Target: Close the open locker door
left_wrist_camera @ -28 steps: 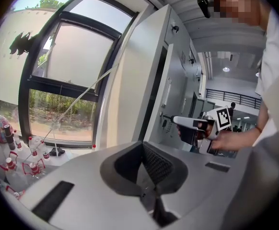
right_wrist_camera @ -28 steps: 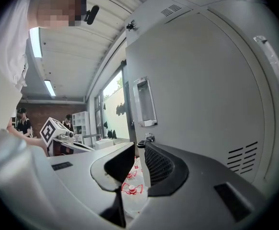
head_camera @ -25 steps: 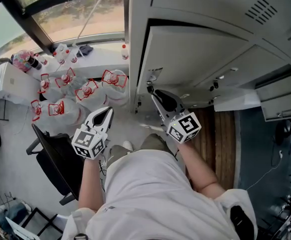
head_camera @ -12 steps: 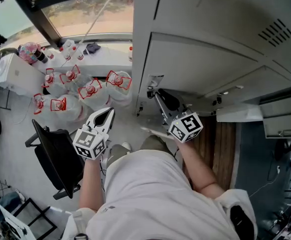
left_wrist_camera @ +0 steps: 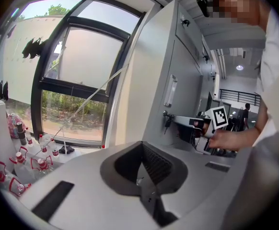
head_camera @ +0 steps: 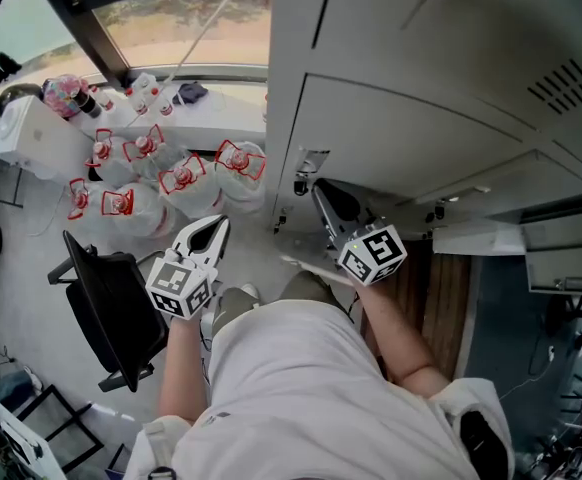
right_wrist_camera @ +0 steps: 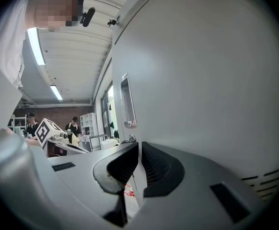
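Locker door (head_camera: 401, 128), grey, is standing at the left end of the locker bank (head_camera: 491, 28), directly ahead of me. Its broad face (right_wrist_camera: 202, 80) is filling the right half of the right gripper view. A label holder (right_wrist_camera: 128, 102) and a key (head_camera: 299, 182) are sitting close to its free edge; how far that edge is standing off the frame I cannot tell.

Right gripper (head_camera: 316, 190): I am holding it roughly level against the door's free edge, just beside the key. Its jaws have just been closing and are now standing nearly together, pinching the thin door edge, which is running between the ribbed pads (right_wrist_camera: 151, 162). Its marker cube (head_camera: 373, 255) is facing upward near my right hand.

Left gripper (head_camera: 216, 223): I am holding it low and to the left, well apart from the lockers and tilting slightly downward. Its jaws are pressing together on nothing (left_wrist_camera: 142, 147). From its own view the right gripper (left_wrist_camera: 180, 124) is appearing at the key (left_wrist_camera: 167, 120).

Surroundings: water bottles (head_camera: 171, 178) with red labels are clustering on the floor under the window (left_wrist_camera: 77, 66). A black chair (head_camera: 111, 298) is standing at my left
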The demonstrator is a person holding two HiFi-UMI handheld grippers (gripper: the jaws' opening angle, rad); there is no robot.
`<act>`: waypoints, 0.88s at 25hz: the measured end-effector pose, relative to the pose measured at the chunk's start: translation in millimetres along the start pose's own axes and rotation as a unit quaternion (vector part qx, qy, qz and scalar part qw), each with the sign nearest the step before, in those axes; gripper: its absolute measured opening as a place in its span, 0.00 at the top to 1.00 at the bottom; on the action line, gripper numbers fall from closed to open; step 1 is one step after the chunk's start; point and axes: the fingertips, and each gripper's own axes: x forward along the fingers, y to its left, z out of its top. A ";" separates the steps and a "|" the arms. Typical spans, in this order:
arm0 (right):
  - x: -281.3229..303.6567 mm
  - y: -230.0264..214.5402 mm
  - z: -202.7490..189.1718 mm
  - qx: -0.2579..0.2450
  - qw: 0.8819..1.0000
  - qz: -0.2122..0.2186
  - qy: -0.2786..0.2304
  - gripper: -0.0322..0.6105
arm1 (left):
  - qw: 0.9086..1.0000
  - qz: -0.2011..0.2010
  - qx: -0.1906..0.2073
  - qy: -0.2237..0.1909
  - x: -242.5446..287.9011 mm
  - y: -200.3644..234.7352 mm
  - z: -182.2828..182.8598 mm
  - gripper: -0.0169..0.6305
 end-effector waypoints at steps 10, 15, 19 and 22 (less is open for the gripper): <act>-9.0 2.5 1.5 0.008 1.000 -0.004 0.006 0.87 | 1.000 -0.013 0.005 -0.003 4.9 -11.3 5.1 0.97; -24.0 7.8 4.2 0.000 1.000 -0.012 0.008 0.88 | 0.999 -0.038 0.015 -0.011 9.1 -27.1 11.6 0.97; -39.5 12.4 5.9 -0.007 1.000 -0.026 0.006 0.90 | 0.998 -0.055 0.032 -0.028 12.0 -41.9 19.9 0.97; -53.3 15.9 6.8 -0.017 0.999 -0.037 0.006 0.91 | 0.996 -0.076 0.040 -0.030 15.5 -54.3 23.1 0.97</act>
